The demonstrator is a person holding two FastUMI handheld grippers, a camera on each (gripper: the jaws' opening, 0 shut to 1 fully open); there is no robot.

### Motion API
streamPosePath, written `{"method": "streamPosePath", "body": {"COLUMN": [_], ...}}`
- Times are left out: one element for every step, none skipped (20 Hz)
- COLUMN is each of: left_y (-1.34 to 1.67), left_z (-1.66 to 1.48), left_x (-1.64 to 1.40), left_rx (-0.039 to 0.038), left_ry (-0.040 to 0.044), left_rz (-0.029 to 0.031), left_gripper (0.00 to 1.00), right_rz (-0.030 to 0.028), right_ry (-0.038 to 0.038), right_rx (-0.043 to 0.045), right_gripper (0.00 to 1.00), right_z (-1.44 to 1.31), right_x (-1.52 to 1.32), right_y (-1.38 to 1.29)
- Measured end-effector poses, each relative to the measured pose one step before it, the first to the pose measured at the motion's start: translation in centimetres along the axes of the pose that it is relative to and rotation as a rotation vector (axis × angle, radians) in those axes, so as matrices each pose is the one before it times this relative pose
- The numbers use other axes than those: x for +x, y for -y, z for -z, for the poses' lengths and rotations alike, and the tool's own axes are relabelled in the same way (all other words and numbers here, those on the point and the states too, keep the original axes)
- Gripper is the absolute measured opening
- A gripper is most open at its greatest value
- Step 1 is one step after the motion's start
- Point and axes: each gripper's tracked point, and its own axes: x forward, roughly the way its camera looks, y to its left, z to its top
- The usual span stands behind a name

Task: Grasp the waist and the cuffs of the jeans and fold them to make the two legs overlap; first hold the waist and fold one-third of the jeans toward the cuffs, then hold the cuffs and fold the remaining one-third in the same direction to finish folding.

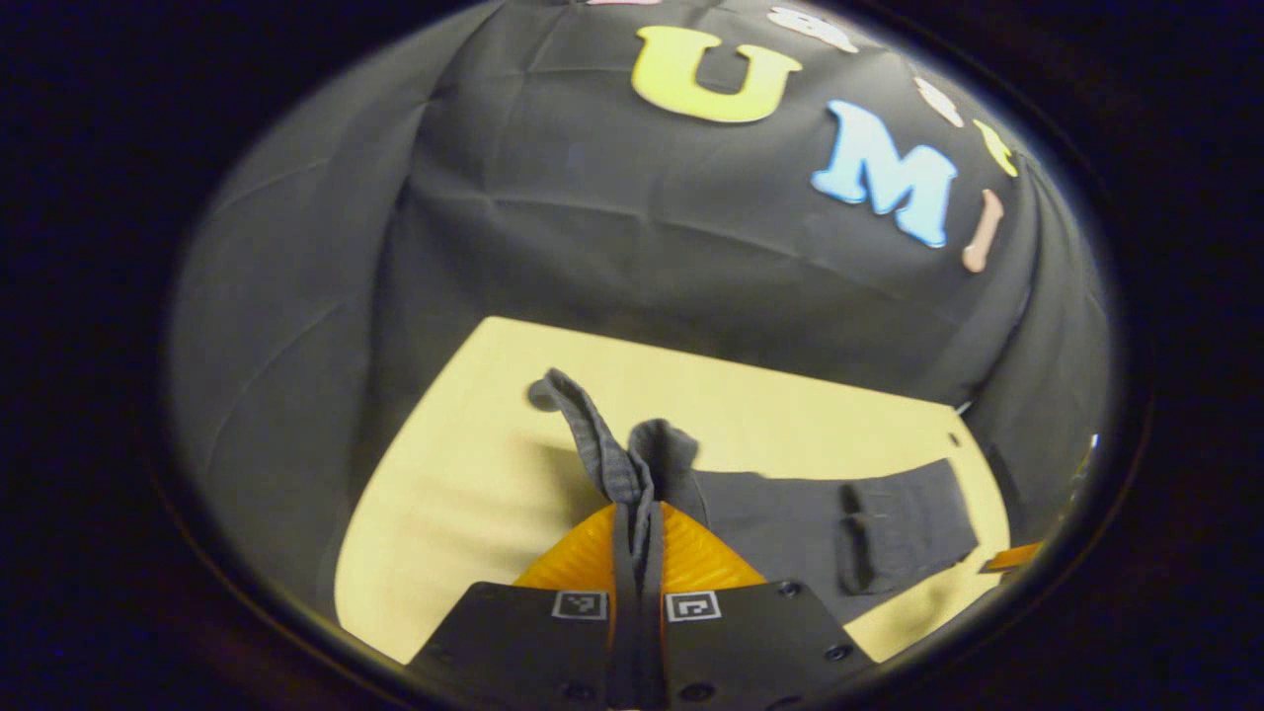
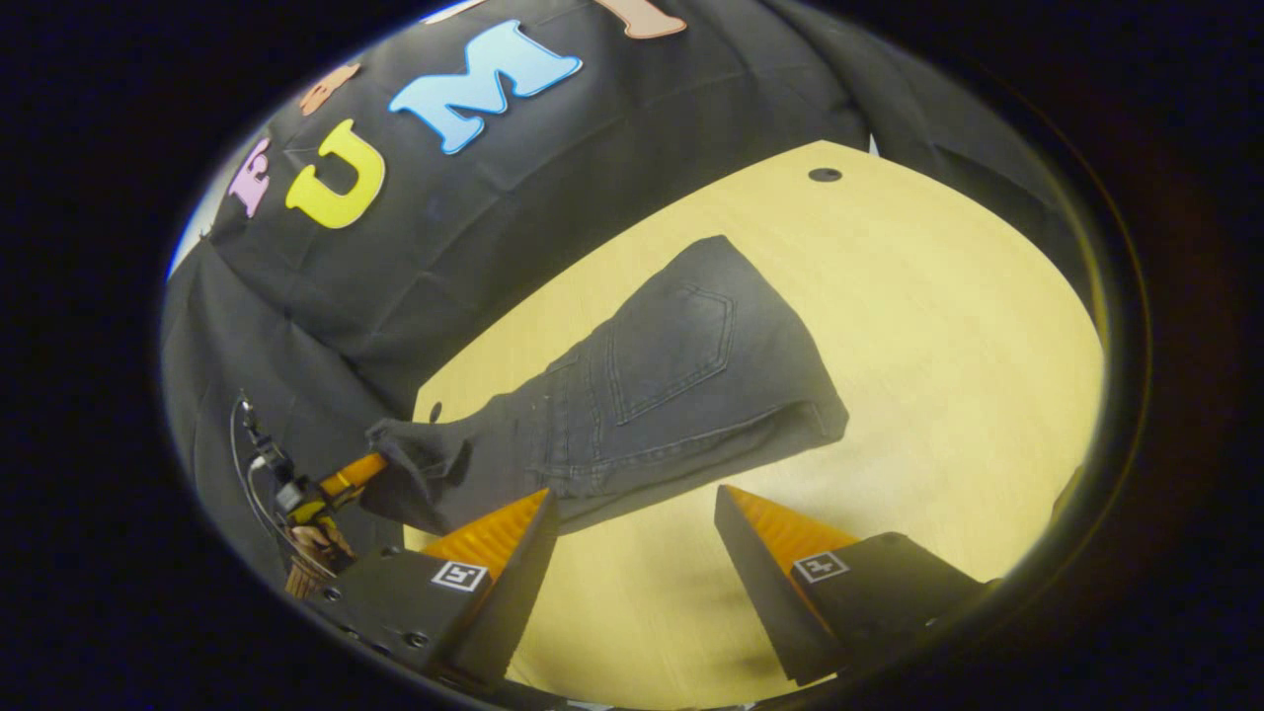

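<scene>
Left gripper view, left gripper closed tight on a raised bunch of dark grey jeans, the rest lying on the yellow table, right gripper view, right gripper wide apart and holding nothing, above the table just beside the folded jeans, the left gripper pinching their far end.

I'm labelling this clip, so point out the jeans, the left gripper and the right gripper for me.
jeans (image 2: 681, 365): right gripper view, on the back pocket.
left gripper (image 1: 633, 528): left gripper view, between its fingertips, shut on the denim.
right gripper (image 2: 637, 504): right gripper view, in the gap between its open fingers.
</scene>
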Motion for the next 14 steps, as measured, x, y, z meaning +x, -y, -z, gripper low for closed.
{"method": "streamPosePath", "body": {"left_y": [2.804,3.049,3.056,3.343,3.323,3.596,3.349,3.211,2.942,2.858,2.359,2.058,1.446,0.943], "left_z": [-0.111,-0.19,-0.135,-0.074,0.305,0.564,0.612,0.928,1.024,1.341,1.377,1.51,1.569,1.691], "left_x": [0.09,0.464,0.491,0.373,0.61,1.006,1.04,1.619,1.51,1.618,1.819,1.942,1.888,2.169], "left_rx": [0.01522,-0.00181,-0.01963,-0.01989,-0.01133,0.00289,0.01168,0.00134,-0.01103,-0.01338,-0.01082,-0.00611,-0.00038,0.00338], "left_ry": [-0.0023,-0.00325,-0.00271,-0.00516,-0.00478,-0.00511,-0.00739,-0.01447,-0.01961,-0.0221,-0.01555,-0.01404,-0.02006,-0.02355], "left_rz": [0.03275,0.03782,0.03945,0.04004,0.03567,0.03803,0.03525,0.02579,0.02123,0.02253,0.0197,0.01131,-0.00594,-0.0201], "left_gripper": [0.07,0.07,0.07,0.05,0.05,0.07,0.07,0.07,0.07,0.07,0.07,0.07,0.07,0.07], "right_rz": [-0.0088,-0.00791,-0.00507,-0.00227,-0.0023,-0.00089,0.00027,0.00164,0.00124,-0.00001,0.00334,0.00274,0.00112,0.00286], "right_ry": [0.0029,0.00319,0.00396,0.00606,0.00664,0.00489,0.00208,0.00347,0.00372,0.00364,0.00133,-0.00035,0.00068,0.00078], "right_rx": [0.00267,0.00054,0.00013,0.00143,0.00387,0.00721,0.01033,0.01232,0.01509,0.01739,0.01895,0.01737,0.01413,0.00899], "right_gripper": [0.96,0.96,0.96,0.96,0.96,0.96,0.96,0.96,0.96,0.96,0.96,0.96,0.96,0.96], "right_z": [-0.191,-0.099,-0.133,-0.185,-0.324,-0.248,-0.161,-0.219,-0.362,-0.302,-0.296,-0.382,-0.362,-0.381], "right_x": [-0.24,-0.379,-0.378,-0.511,-0.621,-0.697,-0.597,-0.625,-0.642,-0.69,-0.615,-0.666,-0.687,-0.632], "right_y": [0.159,0.287,0.537,0.61,0.708,0.846,0.996,1.131,1.257,1.297,1.416,1.389,1.352,1.373]}}
